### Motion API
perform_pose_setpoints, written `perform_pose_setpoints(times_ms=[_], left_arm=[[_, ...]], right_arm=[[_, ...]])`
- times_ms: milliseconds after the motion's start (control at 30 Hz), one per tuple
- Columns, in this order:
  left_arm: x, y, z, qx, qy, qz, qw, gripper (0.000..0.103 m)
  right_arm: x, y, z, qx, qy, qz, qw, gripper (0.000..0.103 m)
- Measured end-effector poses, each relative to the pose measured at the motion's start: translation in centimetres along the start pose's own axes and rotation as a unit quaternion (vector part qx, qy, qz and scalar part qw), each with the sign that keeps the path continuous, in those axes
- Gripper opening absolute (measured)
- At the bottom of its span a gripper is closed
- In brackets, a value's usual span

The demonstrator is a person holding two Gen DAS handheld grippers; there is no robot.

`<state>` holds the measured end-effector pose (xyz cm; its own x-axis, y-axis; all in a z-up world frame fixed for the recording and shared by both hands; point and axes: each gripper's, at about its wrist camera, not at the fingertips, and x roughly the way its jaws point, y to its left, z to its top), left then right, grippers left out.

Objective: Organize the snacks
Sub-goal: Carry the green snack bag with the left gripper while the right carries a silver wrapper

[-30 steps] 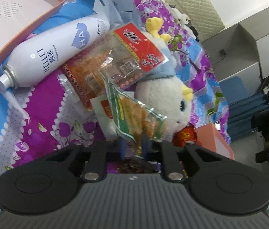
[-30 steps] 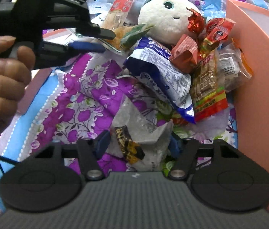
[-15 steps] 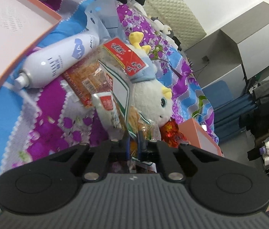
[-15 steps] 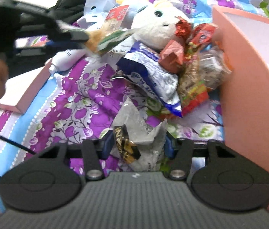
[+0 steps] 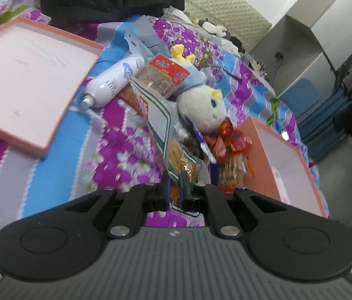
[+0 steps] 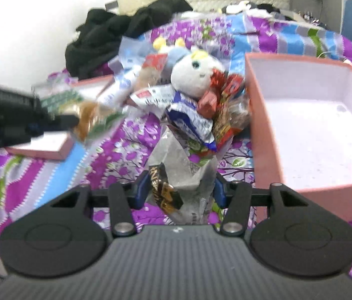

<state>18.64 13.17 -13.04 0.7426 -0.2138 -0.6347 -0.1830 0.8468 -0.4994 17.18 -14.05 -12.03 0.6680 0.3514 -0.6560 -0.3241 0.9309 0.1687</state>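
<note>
At the bottom centre of the left wrist view, the left gripper (image 5: 174, 187) is pinched nearly shut on a clear green-and-white packet of yellow crisps (image 5: 166, 135), which stands up from it clear of the bed. In the right wrist view, the right gripper (image 6: 179, 191) stands about half open, its blue pads pressing a crumpled silver packet with black and gold lettering (image 6: 178, 175).

Both packets look bound for the open pink cardboard box (image 6: 263, 135) at the right of that frame. I would carry each over the box wall before letting go and release one at a time, so that the loose wrappers do not snag on the rim.

The heap of snack packets (image 6: 200, 117) beside the box, the white plush toy (image 6: 195, 77), the white spray bottle (image 5: 113, 85) and the shallow pink box lid (image 5: 26, 80) crowd the purple flowered bedspread (image 5: 116, 155); a low pass would drag through the heap.
</note>
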Motion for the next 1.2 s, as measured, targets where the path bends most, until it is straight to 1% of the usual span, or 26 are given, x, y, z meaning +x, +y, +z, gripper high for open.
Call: perform_pose_setpoints(times_ms=[133, 233, 367, 500, 667, 867, 1033, 1200], left_arm=[[-3.1, -1.4, -1.9, 0.028, 0.009, 0.019, 0.9994, 0.008], [-5.6, -2.9, -3.4, 0.057, 0.011, 0.025, 0.9980, 0.008], [-8.1, -5.0, -4.9, 0.073, 0.013, 0.015, 0.9971, 0.008], [-10.3, -7.6, -6.4, 0.100, 0.011, 0.006, 0.9949, 0.008], [-11.6, -10.7, -7.7, 0.118, 0.015, -0.009, 0.9929, 0.008], [-11.0, -14.3, -8.7, 0.138, 0.026, -0.032, 0.9895, 0.008], [-9.0, -17.2, -8.9, 0.162, 0.045, -0.046, 0.9847, 0.008], [-5.7, -19.8, -7.5, 0.177, 0.060, -0.052, 0.9810, 0.008]], right_arm=[[-3.9, 0.4, -0.2, 0.010, -0.027, -0.006, 1.000, 0.053], [-6.3, 0.4, -0.5, 0.021, -0.041, -0.008, 0.999, 0.053], [-9.5, 0.6, -1.0, 0.026, -0.061, -0.017, 0.998, 0.053], [-12.3, 0.4, -1.6, 0.028, -0.079, -0.031, 0.996, 0.053], [-15.3, -0.7, -2.1, 0.029, -0.094, -0.053, 0.994, 0.053], [-17.5, -3.2, -2.6, 0.049, -0.102, -0.080, 0.990, 0.053], [-17.1, -5.7, -2.7, 0.076, -0.100, -0.099, 0.987, 0.053], [-16.0, -8.5, -2.0, 0.088, -0.097, -0.114, 0.985, 0.053]])
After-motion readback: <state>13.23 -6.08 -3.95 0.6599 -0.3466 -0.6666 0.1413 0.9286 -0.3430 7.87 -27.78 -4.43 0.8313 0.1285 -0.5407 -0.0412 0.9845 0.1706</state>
